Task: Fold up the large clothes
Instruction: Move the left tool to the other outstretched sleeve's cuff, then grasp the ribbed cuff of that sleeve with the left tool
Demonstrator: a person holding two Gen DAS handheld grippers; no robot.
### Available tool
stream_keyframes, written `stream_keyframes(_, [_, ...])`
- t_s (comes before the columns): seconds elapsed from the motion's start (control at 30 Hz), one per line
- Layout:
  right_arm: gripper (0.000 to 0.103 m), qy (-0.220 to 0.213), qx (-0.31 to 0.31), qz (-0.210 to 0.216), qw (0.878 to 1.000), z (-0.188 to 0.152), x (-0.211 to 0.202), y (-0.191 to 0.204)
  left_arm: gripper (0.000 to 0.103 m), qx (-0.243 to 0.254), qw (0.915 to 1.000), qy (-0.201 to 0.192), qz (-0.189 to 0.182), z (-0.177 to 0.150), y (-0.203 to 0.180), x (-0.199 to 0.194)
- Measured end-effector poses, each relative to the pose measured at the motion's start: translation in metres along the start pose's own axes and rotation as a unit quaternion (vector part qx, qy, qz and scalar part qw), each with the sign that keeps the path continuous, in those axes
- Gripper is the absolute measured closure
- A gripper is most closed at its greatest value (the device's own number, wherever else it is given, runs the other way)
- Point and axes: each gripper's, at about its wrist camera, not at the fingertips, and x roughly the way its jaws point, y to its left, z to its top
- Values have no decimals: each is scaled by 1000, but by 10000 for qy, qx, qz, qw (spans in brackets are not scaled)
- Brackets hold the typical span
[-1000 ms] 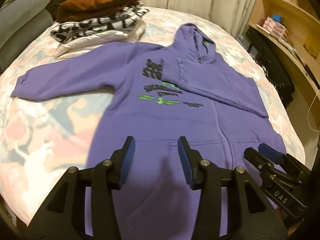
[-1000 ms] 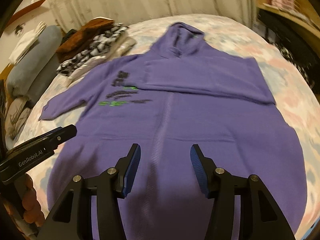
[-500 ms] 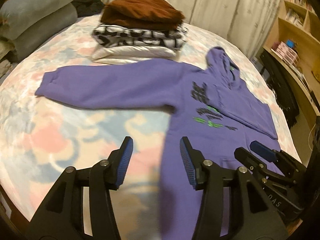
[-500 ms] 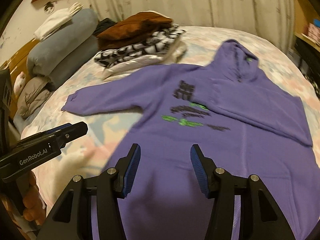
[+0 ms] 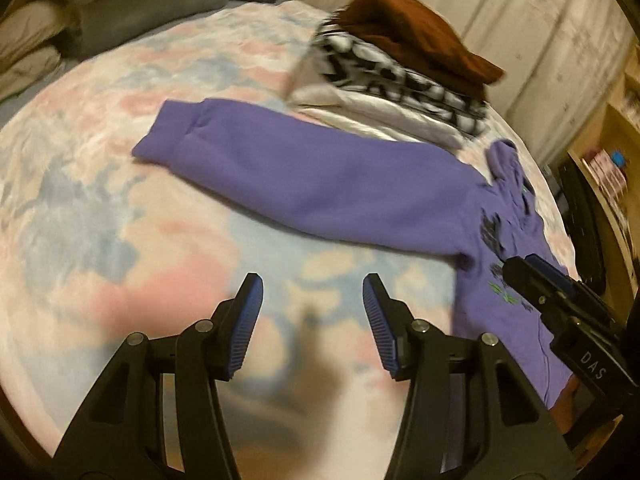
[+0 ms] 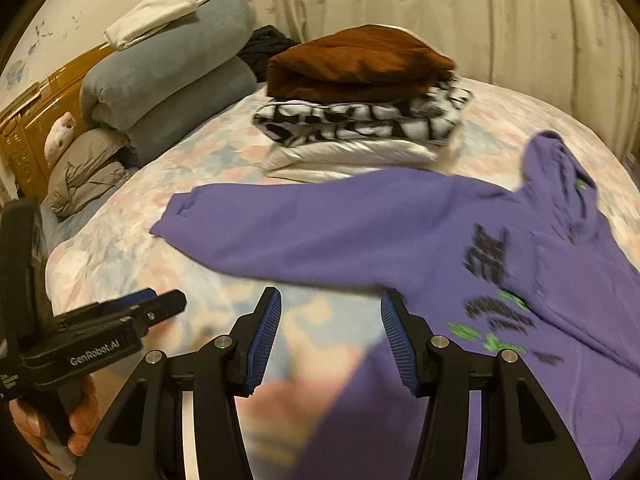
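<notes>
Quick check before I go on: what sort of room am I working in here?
Most likely a bedroom: the purple hoodie lies on a bed with a floral cover, rolled bedding against a wooden headboard, curtains behind.

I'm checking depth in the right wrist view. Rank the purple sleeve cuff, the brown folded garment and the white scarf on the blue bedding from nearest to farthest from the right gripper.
From the right gripper:
1. Purple sleeve cuff, ahead and left on the bedspread.
2. Brown folded garment, atop the stack beyond the sleeve.
3. White scarf, far left on the rolled blue bedding.
</notes>
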Motion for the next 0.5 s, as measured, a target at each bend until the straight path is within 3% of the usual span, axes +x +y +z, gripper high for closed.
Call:
stream_keyframes(0.23, [50,94,-212,126,9997,30,59,37,54,-678,9960,179,-558,19,56,27])
stream_keyframes(0.5, [50,280,-144,243,9992,45,119,53,54,-1461,9829,7,-1116,42,105,49])
